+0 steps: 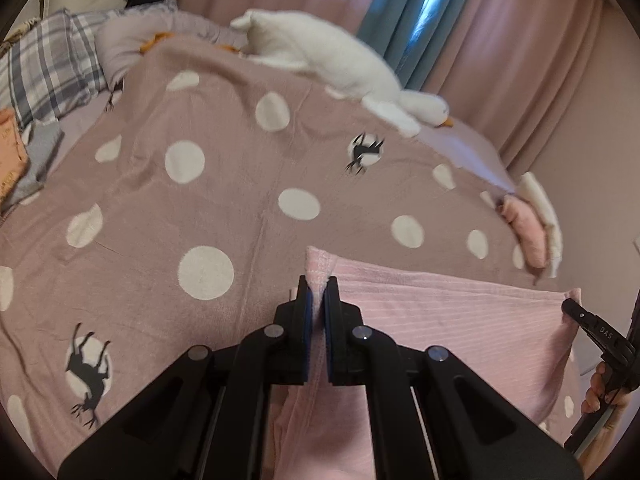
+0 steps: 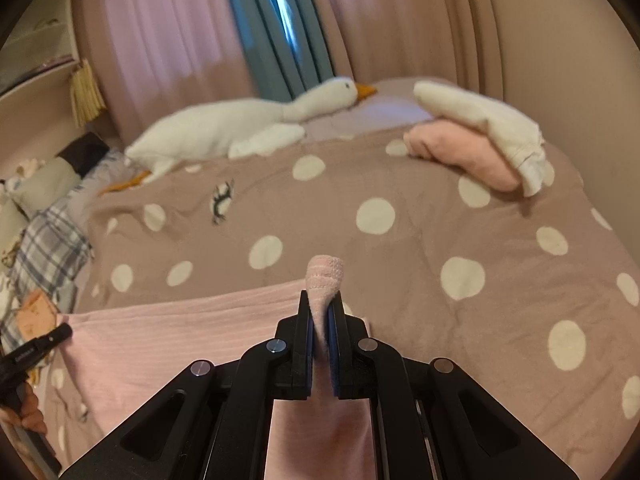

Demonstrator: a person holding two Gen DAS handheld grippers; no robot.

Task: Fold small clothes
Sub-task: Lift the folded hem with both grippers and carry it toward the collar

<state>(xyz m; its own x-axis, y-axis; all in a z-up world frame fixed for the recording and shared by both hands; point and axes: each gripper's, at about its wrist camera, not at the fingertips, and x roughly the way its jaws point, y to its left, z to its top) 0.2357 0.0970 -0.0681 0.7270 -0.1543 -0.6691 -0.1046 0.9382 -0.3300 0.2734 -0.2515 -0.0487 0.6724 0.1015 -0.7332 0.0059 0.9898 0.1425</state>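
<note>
A light pink ribbed garment (image 1: 448, 320) hangs stretched between my two grippers above the bed. My left gripper (image 1: 319, 286) is shut on one top corner of it. My right gripper (image 2: 322, 300) is shut on the other top corner, and the cloth (image 2: 180, 328) spans to the left in that view. The right gripper's tip also shows at the right edge of the left wrist view (image 1: 576, 308). The left gripper's tip shows at the left edge of the right wrist view (image 2: 56, 334). The lower part of the garment hangs hidden behind the gripper bodies.
The bed has a mauve blanket with white dots (image 1: 224, 208). A white plush goose (image 2: 240, 124) lies along its far side. A pink folded cloth (image 2: 464, 152) and a white one (image 2: 484, 120) are stacked at the far right corner. Plaid pillows (image 1: 44, 64) lie at the left. Curtains (image 2: 176, 32) hang behind.
</note>
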